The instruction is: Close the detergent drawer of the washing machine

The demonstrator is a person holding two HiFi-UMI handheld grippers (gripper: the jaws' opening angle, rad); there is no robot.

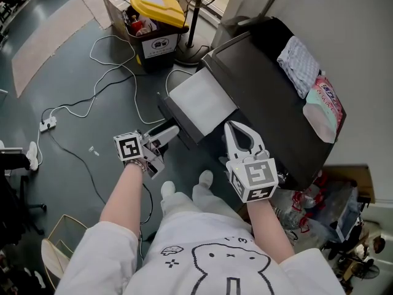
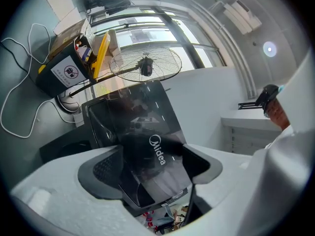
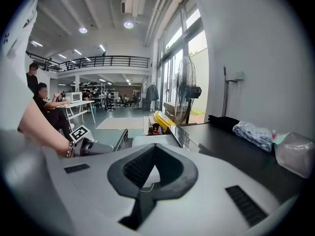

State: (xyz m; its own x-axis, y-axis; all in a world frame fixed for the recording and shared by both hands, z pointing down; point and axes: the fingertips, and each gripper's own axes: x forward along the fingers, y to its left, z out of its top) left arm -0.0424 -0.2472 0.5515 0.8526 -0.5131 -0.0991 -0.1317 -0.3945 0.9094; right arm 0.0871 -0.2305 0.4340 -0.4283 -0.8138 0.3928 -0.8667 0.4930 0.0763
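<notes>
Closest to cam: white tee point(image 1: 209, 257) w/ a doodle, then both arms out front. Left tongs point(image 1: 169, 134) spread wide, nothing pinched, tips right up at the dark front face point(image 1: 179, 123) of the detergent drawer point(image 1: 202, 100). Can't tell if actually touching yet. Right tongs point(image 1: 236, 126) shut tip to tip, empty, hanging just beside the drawer near the washing machine point(image 1: 264, 91) front.

Def. not closed yet: sticks well out of the machine's front, pale top fully on show. Prob. at the very start of the push.

Re doing it well, imo: skip gripping altogether. Put the left tongs flat on the middle of the front face and shove straight, no twisting. Risks cocking it in the rails and jamming if pushed off-centre. Go slow near the end and finish flush w/ the panel. Could also bring the shut right tongs onto the face for an even two-point push.

Orientation: long axis running from the machine out toward bottom-left in the head view, roughly level, front face pointing at the left tongs and away from the machine. Push direction = back along that axis, up-right, into the slot. Cloth point(image 1: 299, 63) and pink bag point(image 1: 325, 103) on top of the machine, well apart from the drawer. Cables point(image 1: 92, 97) on the floor off to the left, not in the way.
</notes>
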